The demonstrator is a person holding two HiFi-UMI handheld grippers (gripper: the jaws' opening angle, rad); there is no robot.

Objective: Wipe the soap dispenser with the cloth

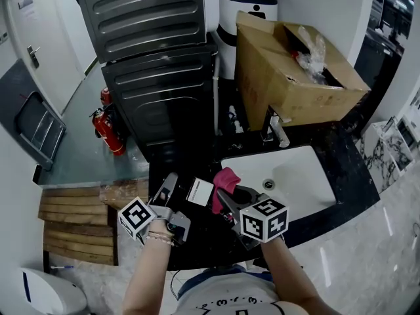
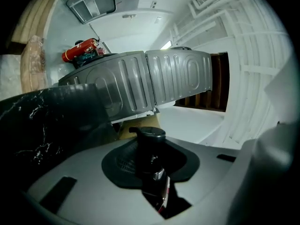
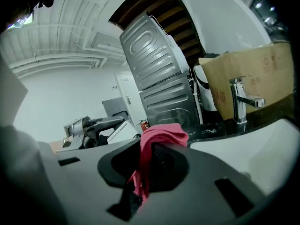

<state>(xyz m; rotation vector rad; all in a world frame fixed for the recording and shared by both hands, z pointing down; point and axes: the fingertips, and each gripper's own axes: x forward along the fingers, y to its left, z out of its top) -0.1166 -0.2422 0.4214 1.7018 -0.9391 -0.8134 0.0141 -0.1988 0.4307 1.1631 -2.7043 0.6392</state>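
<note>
In the left gripper view a dark soap dispenser (image 2: pixel 151 150) with a black pump head sits between the jaws of my left gripper (image 2: pixel 153 172), which is shut on it. In the head view the dispenser (image 1: pixel 199 192) shows its white label and is held roughly level over the dark counter by the left gripper (image 1: pixel 176 195). My right gripper (image 1: pixel 231 201) is shut on a pink cloth (image 1: pixel 225 181), just right of the dispenser. In the right gripper view the cloth (image 3: pixel 157 139) bunches out of the right gripper (image 3: pixel 149 170), with the dispenser (image 3: pixel 115 131) off to the left.
A white sink (image 1: pixel 298 179) with a chrome faucet (image 1: pixel 276 130) lies to the right in the black marble counter (image 1: pixel 357 176). An open cardboard box (image 1: pixel 289 77) stands behind the faucet. Stacked dark appliances (image 1: pixel 154 51) stand beyond the counter, and red fire extinguishers (image 1: pixel 108 131) on the floor at left.
</note>
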